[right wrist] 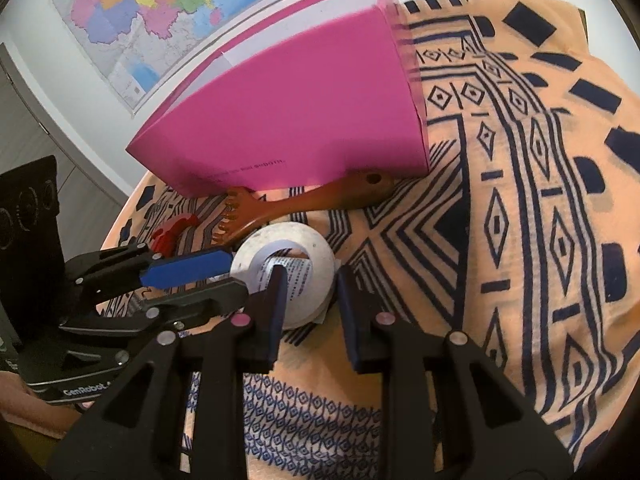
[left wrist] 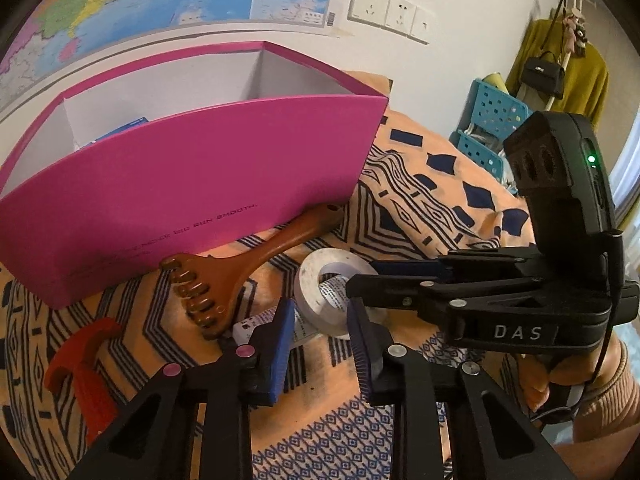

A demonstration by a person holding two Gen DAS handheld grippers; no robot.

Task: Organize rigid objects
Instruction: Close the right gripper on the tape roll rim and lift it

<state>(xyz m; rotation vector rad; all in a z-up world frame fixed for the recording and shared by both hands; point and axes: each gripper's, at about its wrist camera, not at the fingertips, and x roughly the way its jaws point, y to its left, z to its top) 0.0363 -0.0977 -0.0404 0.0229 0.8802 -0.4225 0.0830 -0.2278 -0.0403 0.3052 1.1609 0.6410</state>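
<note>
A white tape roll (left wrist: 308, 280) (right wrist: 320, 252) lies on the patterned cloth, partly on a white printed packet (left wrist: 256, 325) (right wrist: 292, 274). My right gripper (right wrist: 312, 280) (left wrist: 362, 276) is shut on the roll's wall, one finger in the hole and one outside. My left gripper (left wrist: 320, 312) (right wrist: 238, 276) has its pads close together around the roll's near rim, with the packet beneath them. Behind lie a brown wooden roller massager (left wrist: 240, 272) (right wrist: 304, 200) and a red plastic piece (left wrist: 88, 360) (right wrist: 172, 232). An open pink box (left wrist: 200, 184) (right wrist: 300, 112) stands at the back.
An orange cloth with dark blue patterns (left wrist: 420, 208) (right wrist: 520, 200) covers the surface. Something blue (left wrist: 120, 130) lies inside the box. A blue perforated stool (left wrist: 496, 112) and a hung coat with a bag (left wrist: 544, 72) stand at the right. A hand (left wrist: 560, 376) holds the right gripper.
</note>
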